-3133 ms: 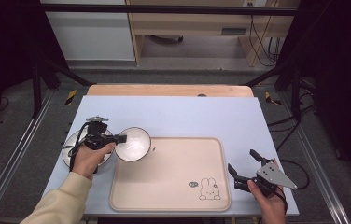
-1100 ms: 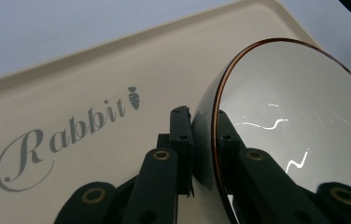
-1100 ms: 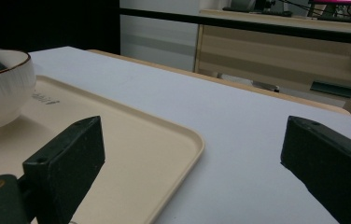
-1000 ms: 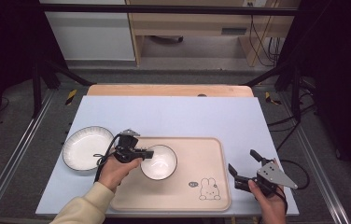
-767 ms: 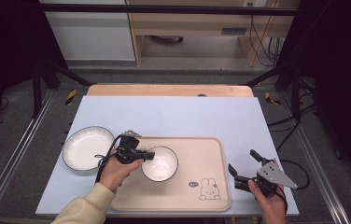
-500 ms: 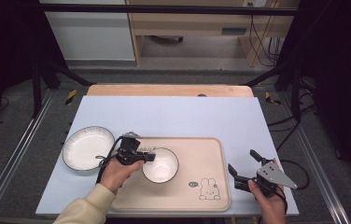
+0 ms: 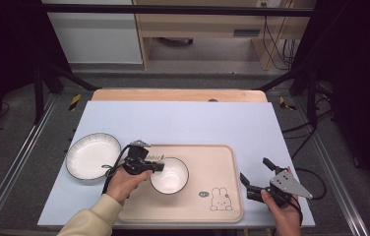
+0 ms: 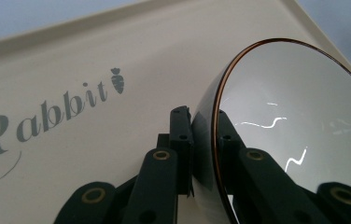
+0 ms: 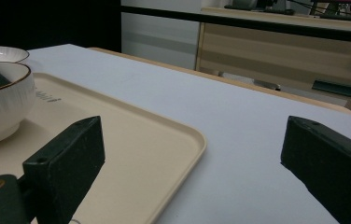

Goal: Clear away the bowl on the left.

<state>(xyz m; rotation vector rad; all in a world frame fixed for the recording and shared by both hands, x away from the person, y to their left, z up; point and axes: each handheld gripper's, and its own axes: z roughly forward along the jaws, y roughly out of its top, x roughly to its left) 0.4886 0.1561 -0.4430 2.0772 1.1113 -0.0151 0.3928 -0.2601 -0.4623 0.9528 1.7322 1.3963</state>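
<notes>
My left gripper (image 7: pixel 157 167) is black all over, with a black cable looping off its near side. Up close, my jaws are matte black bars dotted with small dark screw holes and brass-ringed pivots. My left arm wears a pale cream sleeve (image 7: pixel 92 221). My right gripper (image 7: pixel 256 174) is black too, topped by a grey three-cornered plate (image 7: pixel 291 185) with small dark holes, and has blocky black pads (image 9: pixel 68 155).

- The left tongs (image 7: pixel 157 167) gripped the rim of a white bowl (image 7: pixel 169 175) sitting on the beige tray (image 7: pixel 222 162).
- A white plate (image 7: pixel 93 156) lay just left of the tray on the worktop (image 7: pixel 183 120).
- The right tongs (image 7: pixel 254 174) gaped beside the tray's right edge.
</notes>
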